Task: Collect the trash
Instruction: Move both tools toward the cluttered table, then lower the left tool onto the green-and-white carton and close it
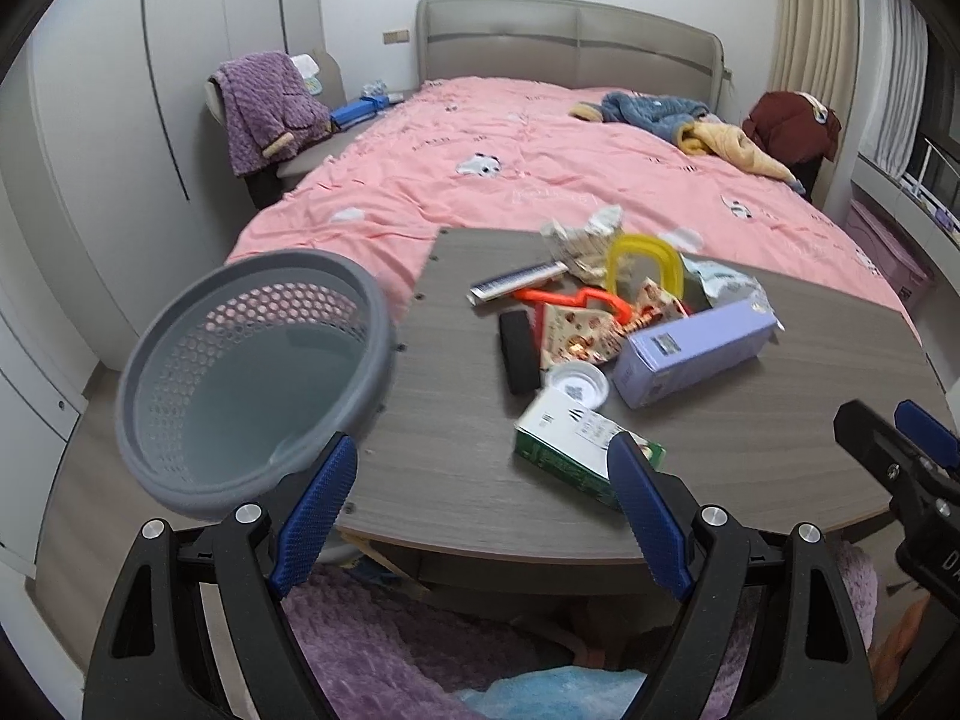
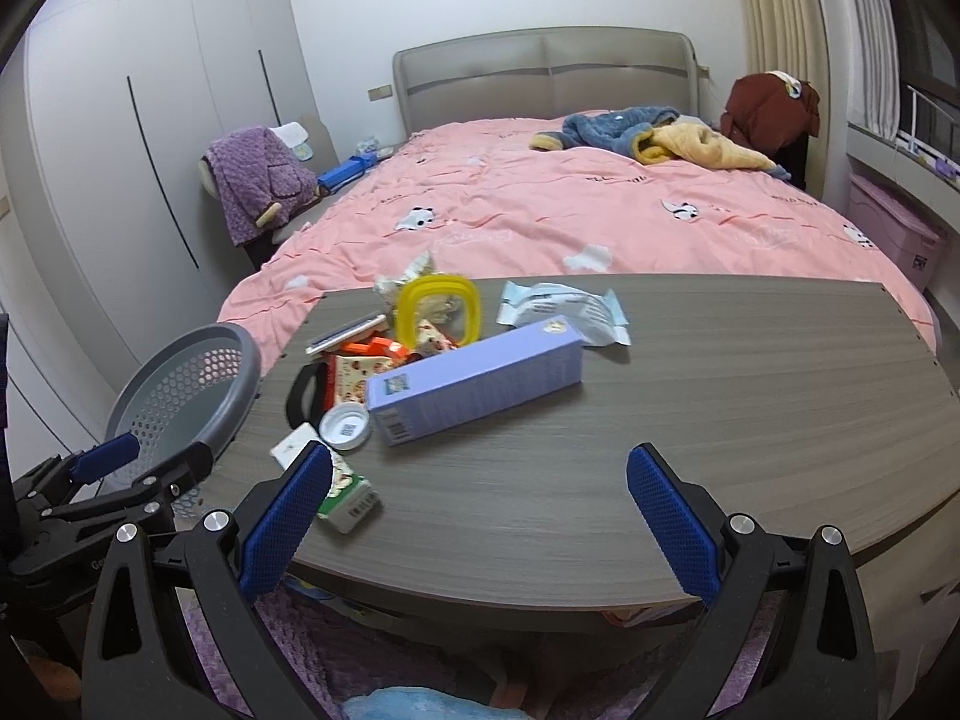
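A pile of trash lies on the grey wooden table (image 1: 456,420): a purple box (image 1: 696,351) (image 2: 474,381), a green-and-white carton (image 1: 570,438) (image 2: 351,495), a white lid (image 1: 579,384), a yellow ring lid (image 1: 645,267), a printed wrapper (image 1: 591,330), a black object (image 1: 517,354) and a pale wipes packet (image 2: 564,309). A grey perforated basket (image 1: 252,372) (image 2: 186,390) sits tilted off the table's left edge. My left gripper (image 1: 480,444) (image 2: 144,459) is open, its left finger by the basket rim and its right finger over the carton. My right gripper (image 2: 480,453) (image 1: 900,426) is open above the table's near edge, holding nothing.
A bed with a pink cover (image 2: 570,216) lies behind the table, with clothes heaped near the headboard. A chair draped with a purple robe (image 1: 267,108) and white wardrobes stand to the left. A pink storage box (image 2: 894,234) is on the right. A purple rug (image 1: 372,648) lies below.
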Demonstrator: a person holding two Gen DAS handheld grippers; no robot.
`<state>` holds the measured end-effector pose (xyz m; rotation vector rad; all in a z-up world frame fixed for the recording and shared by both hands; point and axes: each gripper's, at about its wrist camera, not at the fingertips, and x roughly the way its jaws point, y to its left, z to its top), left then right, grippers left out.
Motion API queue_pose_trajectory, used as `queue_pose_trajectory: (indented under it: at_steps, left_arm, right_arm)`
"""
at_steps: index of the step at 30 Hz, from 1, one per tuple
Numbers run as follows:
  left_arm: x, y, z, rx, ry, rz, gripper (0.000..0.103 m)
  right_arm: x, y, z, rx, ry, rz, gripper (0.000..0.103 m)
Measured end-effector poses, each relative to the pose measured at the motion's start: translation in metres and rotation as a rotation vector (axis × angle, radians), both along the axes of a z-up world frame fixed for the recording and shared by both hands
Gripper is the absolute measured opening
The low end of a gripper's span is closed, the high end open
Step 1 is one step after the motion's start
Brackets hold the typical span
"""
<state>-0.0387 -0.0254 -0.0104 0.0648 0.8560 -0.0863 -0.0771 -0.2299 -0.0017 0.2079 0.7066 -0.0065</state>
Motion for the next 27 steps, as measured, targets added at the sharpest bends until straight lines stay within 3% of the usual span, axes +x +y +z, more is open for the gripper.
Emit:
queue_pose_trajectory:
  at_steps: [6,12,23,27]
  left_arm:
    - [0.011,-0.028,-0.025,-0.013,0.076,-0.07,0.082]
    - [0.022,-0.032,-0.03,-0.016,0.08,-0.145,0.082]
    - [0.038,-0.036,-0.043,0.022,0.119,-0.454,0.082]
    - [0.044,-0.039,-0.052,-0.009,0.159,-0.497,0.082]
  right_arm:
    - [0.002,-0.028,-0.017,0.047,0.03,-0.033,0.097]
    - [0.003,-0.046,-0.026,0.085,0.035,-0.054,0.097]
    - [0.01,-0.057,-0.037,0.112,0.058,-0.073,0.097]
    - [0.014,-0.054,-0.039,0.105,0.069,-0.067,0.097]
